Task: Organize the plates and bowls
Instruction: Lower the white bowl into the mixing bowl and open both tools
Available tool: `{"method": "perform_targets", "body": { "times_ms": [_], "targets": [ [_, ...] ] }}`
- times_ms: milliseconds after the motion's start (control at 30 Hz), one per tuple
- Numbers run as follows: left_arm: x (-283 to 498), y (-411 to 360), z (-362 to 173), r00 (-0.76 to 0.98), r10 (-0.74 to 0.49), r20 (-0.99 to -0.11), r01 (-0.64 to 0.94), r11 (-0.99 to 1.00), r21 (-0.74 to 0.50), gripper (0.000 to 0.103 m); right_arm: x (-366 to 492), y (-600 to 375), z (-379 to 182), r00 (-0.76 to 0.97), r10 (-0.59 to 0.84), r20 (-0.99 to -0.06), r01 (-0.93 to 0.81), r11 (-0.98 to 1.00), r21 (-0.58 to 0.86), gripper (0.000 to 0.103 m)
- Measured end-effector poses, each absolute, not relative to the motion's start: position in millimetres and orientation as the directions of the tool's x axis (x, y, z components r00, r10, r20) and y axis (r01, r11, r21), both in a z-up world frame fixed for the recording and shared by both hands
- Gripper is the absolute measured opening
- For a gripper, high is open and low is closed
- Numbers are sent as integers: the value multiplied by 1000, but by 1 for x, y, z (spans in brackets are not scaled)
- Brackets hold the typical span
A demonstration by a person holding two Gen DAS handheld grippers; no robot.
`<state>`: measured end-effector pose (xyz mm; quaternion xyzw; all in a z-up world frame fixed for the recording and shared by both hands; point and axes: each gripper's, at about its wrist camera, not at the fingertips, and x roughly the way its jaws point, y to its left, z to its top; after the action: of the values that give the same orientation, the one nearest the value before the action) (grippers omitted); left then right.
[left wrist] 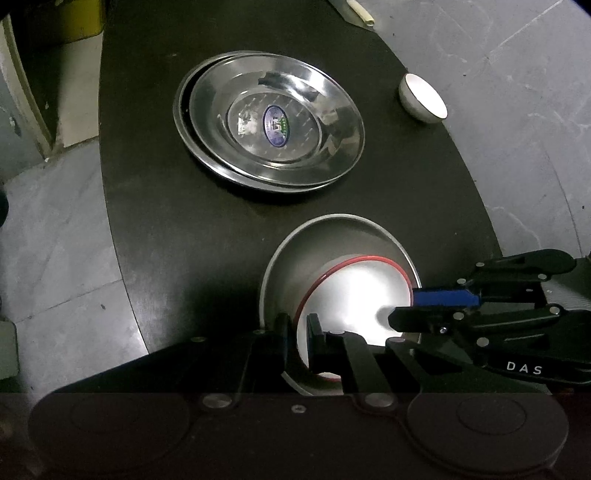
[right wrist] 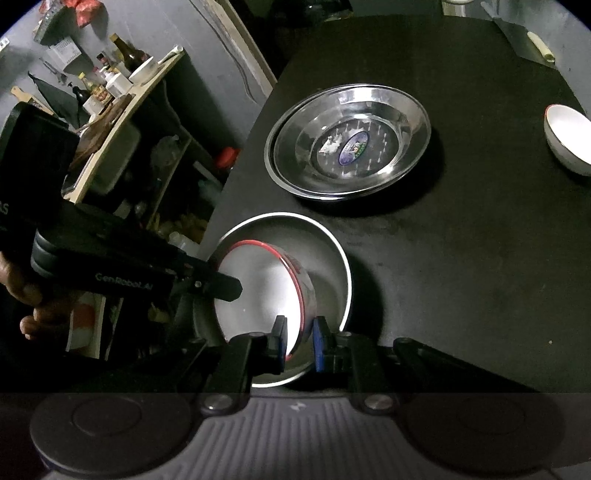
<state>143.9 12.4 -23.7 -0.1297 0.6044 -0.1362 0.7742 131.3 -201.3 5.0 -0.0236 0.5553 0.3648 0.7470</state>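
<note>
A white bowl with a red rim (left wrist: 354, 299) sits tilted inside a larger grey bowl (left wrist: 306, 254) at the near end of the black table (left wrist: 155, 221). My left gripper (left wrist: 297, 343) is shut on the red-rimmed bowl's near rim. My right gripper (right wrist: 299, 341) is shut on the same bowl's (right wrist: 258, 291) rim from the other side, within the grey bowl (right wrist: 328, 258). Two stacked steel plates (left wrist: 269, 125) lie in the middle of the table, also in the right wrist view (right wrist: 349, 142). A small white bowl (left wrist: 423, 98) stands at the far right (right wrist: 569, 138).
A knife with a pale handle (left wrist: 360, 13) lies at the table's far end. In the right wrist view, a shelf with bottles and clutter (right wrist: 110, 85) stands left of the table. Grey tiled floor (left wrist: 55, 240) surrounds the table.
</note>
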Motion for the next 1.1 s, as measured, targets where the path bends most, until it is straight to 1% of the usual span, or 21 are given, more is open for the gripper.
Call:
{"method": "perform_targets", "body": {
  "times_ms": [167,367,567,633,700,733,800,900,933,967,1000,1033,1067,1100],
  "targets": [
    [144,10,-22,238,-361,-902,53,932,-359,15,133,-201,6,122,520,-845,-575,731,367,21],
    [143,9,-18,235,-350,-907,51,936,-348,15,133,-203,8,126,523,-843,-575,731,368,22],
    [144,10,-8,256,-333,-907,55,942,-330,19,134,-209,13,140,539,-831,-566,732,379,24],
    [144,10,-4,263,-327,-908,56,944,-324,21,135,-212,15,153,547,-823,-561,734,384,24],
    [144,10,3,279,-327,-903,62,945,-323,30,135,-218,20,177,557,-811,-550,739,388,28],
    [144,10,7,291,-330,-898,68,943,-324,33,136,-221,22,191,565,-803,-541,743,394,32],
    [146,9,15,317,-328,-890,88,944,-317,54,138,-231,26,225,574,-787,-511,757,406,36],
    [153,3,26,353,-321,-879,131,947,-293,70,145,-247,30,289,571,-768,-455,788,415,47],
    [157,0,30,363,-318,-876,146,948,-284,74,148,-252,30,309,567,-763,-438,797,415,54],
    [161,-4,32,372,-313,-874,156,949,-274,82,150,-259,31,338,559,-757,-414,810,414,62],
    [166,-8,34,381,-306,-873,164,951,-261,88,153,-264,31,364,549,-752,-392,823,410,68],
    [173,-12,36,389,-292,-874,172,955,-243,92,156,-271,30,390,536,-749,-368,836,407,78],
    [179,-17,37,394,-272,-878,173,960,-220,100,159,-277,29,411,524,-746,-342,847,407,89],
    [186,-22,37,396,-248,-884,172,966,-194,102,162,-283,26,428,511,-745,-312,858,409,94]
  ]
}}
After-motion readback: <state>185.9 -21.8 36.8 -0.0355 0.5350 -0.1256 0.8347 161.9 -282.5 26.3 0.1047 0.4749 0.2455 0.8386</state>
